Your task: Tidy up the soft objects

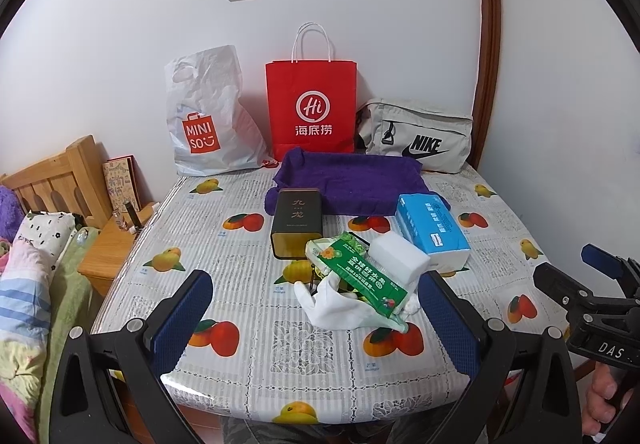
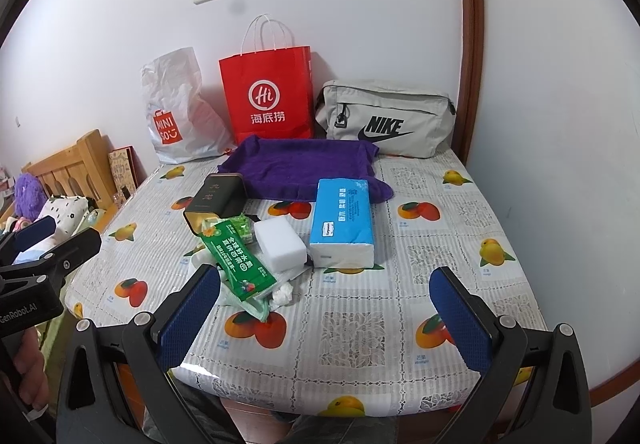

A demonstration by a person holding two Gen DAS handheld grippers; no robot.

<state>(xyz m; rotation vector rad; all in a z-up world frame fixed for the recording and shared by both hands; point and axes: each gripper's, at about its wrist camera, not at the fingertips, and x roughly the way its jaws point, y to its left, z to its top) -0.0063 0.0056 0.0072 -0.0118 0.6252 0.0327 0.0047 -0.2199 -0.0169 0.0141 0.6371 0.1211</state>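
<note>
A purple towel (image 1: 352, 180) (image 2: 304, 164) lies at the back of the table. In front of it are a blue tissue pack (image 1: 432, 228) (image 2: 344, 220), a white sponge block (image 1: 400, 256) (image 2: 280, 244), a green-printed plastic bag (image 1: 360, 276) (image 2: 240, 264) with white crumpled material, and a dark tin (image 1: 296, 220) (image 2: 218, 198). My left gripper (image 1: 316, 320) is open and empty above the near table edge, short of the bag. My right gripper (image 2: 324, 320) is open and empty, nearer than the tissue pack.
A white Miniso bag (image 1: 204, 116), a red paper bag (image 1: 312, 104) and a grey Nike pouch (image 1: 420, 136) stand against the wall. A fruit-print cloth covers the table (image 1: 224, 256). A bed with bedding (image 1: 32, 268) and a wooden nightstand (image 1: 108, 252) lie to the left.
</note>
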